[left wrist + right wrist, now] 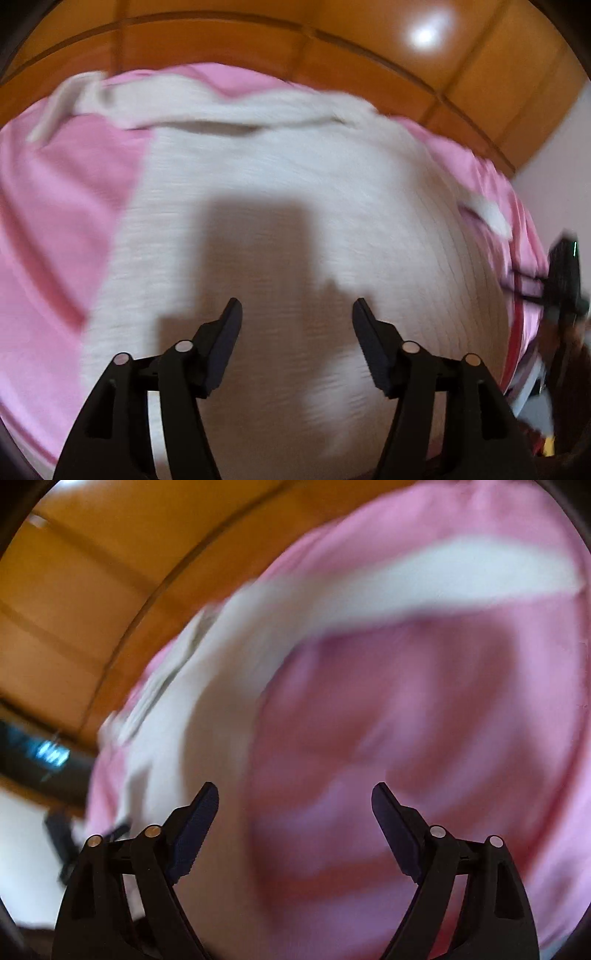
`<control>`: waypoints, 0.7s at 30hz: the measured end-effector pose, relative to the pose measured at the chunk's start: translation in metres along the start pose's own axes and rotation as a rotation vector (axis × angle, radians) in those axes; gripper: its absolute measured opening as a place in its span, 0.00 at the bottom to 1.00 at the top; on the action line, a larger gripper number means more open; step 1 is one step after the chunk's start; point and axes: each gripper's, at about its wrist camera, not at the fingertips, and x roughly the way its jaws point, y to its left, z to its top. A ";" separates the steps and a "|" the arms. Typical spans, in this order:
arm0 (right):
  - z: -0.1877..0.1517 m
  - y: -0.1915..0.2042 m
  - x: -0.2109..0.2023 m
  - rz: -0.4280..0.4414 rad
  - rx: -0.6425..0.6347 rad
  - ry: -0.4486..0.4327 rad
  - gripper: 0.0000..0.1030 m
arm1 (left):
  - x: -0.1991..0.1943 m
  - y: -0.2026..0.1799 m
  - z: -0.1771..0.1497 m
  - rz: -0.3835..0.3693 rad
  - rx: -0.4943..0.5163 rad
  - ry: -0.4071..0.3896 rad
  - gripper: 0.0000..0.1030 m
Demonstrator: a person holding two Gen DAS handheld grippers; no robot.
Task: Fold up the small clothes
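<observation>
Step in hand, as judged: choosing a grasp on the white ribbed garment (280,192) ahead of a fold; nothing is gripped yet. To do it well, each tool should pinch one edge or corner only, taking a single layer of the white knit and none of the pink sheet (62,206) under it, then lift just enough to carry the edge over without dragging the rest askew. The far rolled hem and the loose white strap at the far left look like natural handles; the strap at the right edge is another. Left gripper (297,308): jaws spread wide, empty, hanging over the near middle of the garment, its shadow falling on the cloth just beyond the fingertips; whether the tips touch the fabric cannot be told. The garment spreads from beneath this tool out to the far edge of the bed, with pink sheet showing to the left and right. Right gripper (294,792): jaws likewise spread, empty, aimed at a bare pink patch; heavy blur in this view. Here the white garment lies to the left of and beyond the tool, a white band arching across the far side, so the right tool is beside the cloth and not over it. Wooden floor (369,40) lies beyond the bed.
</observation>
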 end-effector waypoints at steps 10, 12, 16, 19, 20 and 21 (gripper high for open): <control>-0.027 0.022 0.035 0.231 0.108 0.026 0.36 | -0.028 0.083 -0.046 0.028 -0.186 0.003 0.54; -0.024 0.028 0.037 0.193 0.100 0.009 0.22 | -0.025 0.081 -0.053 0.018 -0.168 0.022 0.24; -0.027 0.062 0.015 0.042 -0.059 -0.075 0.06 | -0.034 0.073 -0.059 -0.003 -0.147 0.005 0.10; -0.034 0.098 -0.026 -0.067 -0.254 -0.182 0.05 | -0.055 0.077 -0.060 -0.092 -0.187 -0.010 0.09; -0.038 0.111 -0.036 -0.142 -0.326 -0.208 0.05 | -0.057 0.078 -0.062 -0.106 -0.195 -0.002 0.09; -0.040 0.115 -0.036 -0.203 -0.361 -0.209 0.05 | -0.055 0.077 -0.064 -0.103 -0.197 0.017 0.09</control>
